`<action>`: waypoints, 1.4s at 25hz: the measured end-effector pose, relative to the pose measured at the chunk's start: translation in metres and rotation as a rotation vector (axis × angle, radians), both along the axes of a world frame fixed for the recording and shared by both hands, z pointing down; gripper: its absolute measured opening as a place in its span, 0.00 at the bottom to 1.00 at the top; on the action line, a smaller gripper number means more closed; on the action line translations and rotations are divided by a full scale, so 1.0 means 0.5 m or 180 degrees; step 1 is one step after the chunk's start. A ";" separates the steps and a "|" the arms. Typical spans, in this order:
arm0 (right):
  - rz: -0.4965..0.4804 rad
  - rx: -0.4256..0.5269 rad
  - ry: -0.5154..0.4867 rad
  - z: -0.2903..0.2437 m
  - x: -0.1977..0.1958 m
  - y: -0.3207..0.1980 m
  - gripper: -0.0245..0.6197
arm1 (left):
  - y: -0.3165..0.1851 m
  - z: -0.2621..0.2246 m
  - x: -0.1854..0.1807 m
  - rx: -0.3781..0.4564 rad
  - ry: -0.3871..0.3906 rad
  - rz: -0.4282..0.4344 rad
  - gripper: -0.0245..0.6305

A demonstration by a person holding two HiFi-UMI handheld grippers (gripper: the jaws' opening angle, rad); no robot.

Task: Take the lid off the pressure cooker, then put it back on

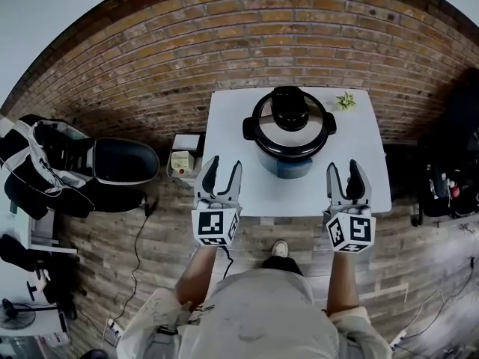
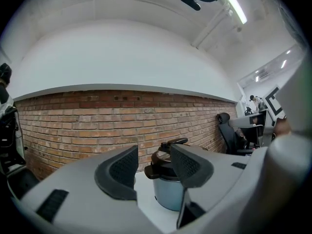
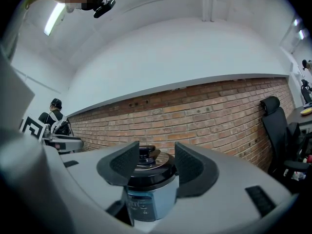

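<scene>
A pressure cooker stands in the middle of a white table, with its steel and black lid on and a black knob on top. My left gripper hovers over the table's near left edge, open and empty, short of the cooker. At the near right edge my right gripper is also open and empty. In the left gripper view the cooker shows beyond the left gripper, apart from it. In the right gripper view the cooker and its lid sit beyond the right gripper.
A small green plant sits on the table's far right corner. A brick wall runs behind the table. Left of the table are a small box and a black chair. Dark bags lie at the far right.
</scene>
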State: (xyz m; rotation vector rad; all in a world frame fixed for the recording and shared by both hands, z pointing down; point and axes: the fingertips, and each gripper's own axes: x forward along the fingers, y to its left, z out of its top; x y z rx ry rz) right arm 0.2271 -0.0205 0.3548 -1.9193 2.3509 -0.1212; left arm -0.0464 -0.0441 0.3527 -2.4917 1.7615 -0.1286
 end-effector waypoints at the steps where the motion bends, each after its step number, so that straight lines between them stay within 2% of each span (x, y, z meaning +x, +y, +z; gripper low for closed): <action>1: -0.0015 0.0005 -0.0006 0.000 0.010 -0.015 0.39 | -0.013 0.000 0.007 -0.0004 0.0002 -0.0022 0.38; 6: -0.0119 0.0014 -0.0041 0.007 0.041 -0.077 0.39 | -0.060 0.004 0.026 -0.0056 0.0029 -0.0144 0.38; 12: -0.0232 -0.0042 -0.0123 0.030 0.032 -0.121 0.39 | -0.091 0.020 0.024 -0.0149 0.0016 -0.0223 0.38; 19: -0.0249 -0.0109 -0.0054 0.049 0.035 -0.173 0.39 | -0.139 0.043 0.020 -0.0197 0.0084 -0.0248 0.38; 35: -0.0127 0.0224 0.0156 -0.057 0.002 -0.343 0.39 | -0.339 -0.028 -0.013 0.0142 0.0188 -0.0085 0.38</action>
